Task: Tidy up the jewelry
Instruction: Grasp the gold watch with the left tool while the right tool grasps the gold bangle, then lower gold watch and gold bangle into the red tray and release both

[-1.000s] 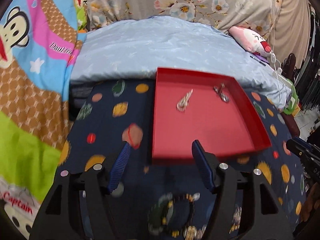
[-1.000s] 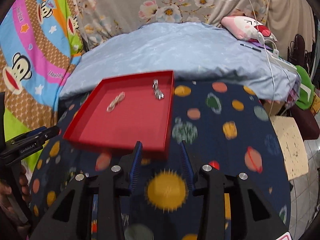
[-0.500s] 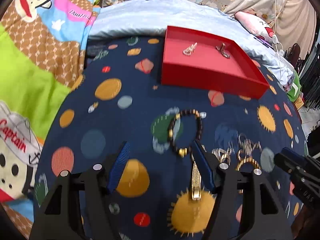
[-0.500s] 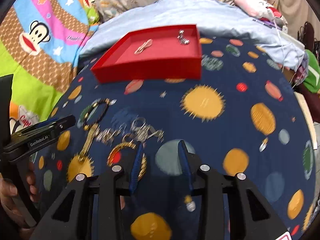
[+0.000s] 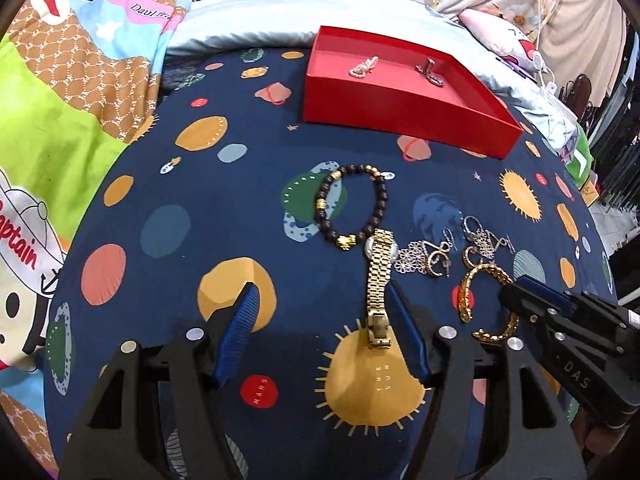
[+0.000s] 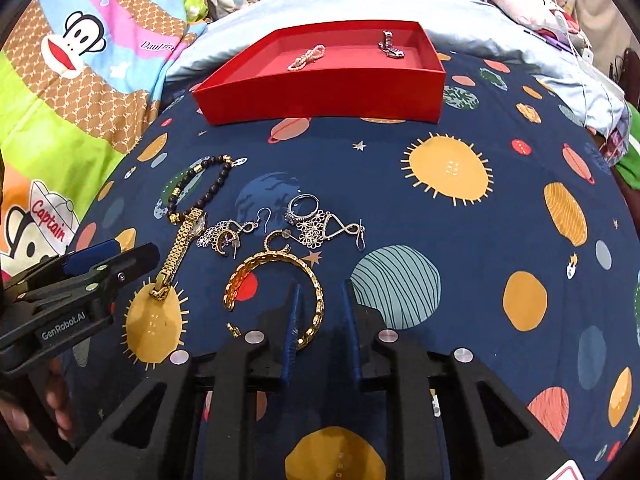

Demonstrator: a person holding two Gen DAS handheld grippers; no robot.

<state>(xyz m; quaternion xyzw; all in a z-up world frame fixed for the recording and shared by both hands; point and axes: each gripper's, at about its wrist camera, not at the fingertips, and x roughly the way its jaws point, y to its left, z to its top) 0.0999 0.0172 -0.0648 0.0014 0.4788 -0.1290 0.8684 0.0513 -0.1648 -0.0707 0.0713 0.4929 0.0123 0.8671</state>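
Note:
A red tray (image 5: 404,106) (image 6: 320,100) at the far side of the table holds a pearl piece (image 5: 363,67) (image 6: 307,56) and a silver piece (image 5: 430,72) (image 6: 391,45). On the cloth lie a dark bead bracelet (image 5: 352,207) (image 6: 200,186), a gold watch (image 5: 379,280) (image 6: 176,250), a gold chain bangle (image 5: 480,300) (image 6: 280,296) and several silver earrings and a ring (image 5: 452,250) (image 6: 308,222). My left gripper (image 5: 324,300) is open, its right finger beside the watch band. My right gripper (image 6: 320,292) is open, its jaws astride the bangle's right side.
The table wears a dark blue planet-print cloth (image 5: 168,224) (image 6: 520,208). Behind it lie a pale blue quilt (image 5: 260,16) and colourful cartoon bedding (image 5: 60,100). A pink plush (image 6: 548,8) lies at the far right. The table edge falls away on the right.
Both grippers have pulled back from the red tray toward the near side. The loose jewelry has come into view, and the right jaws now straddle the gold bangle.

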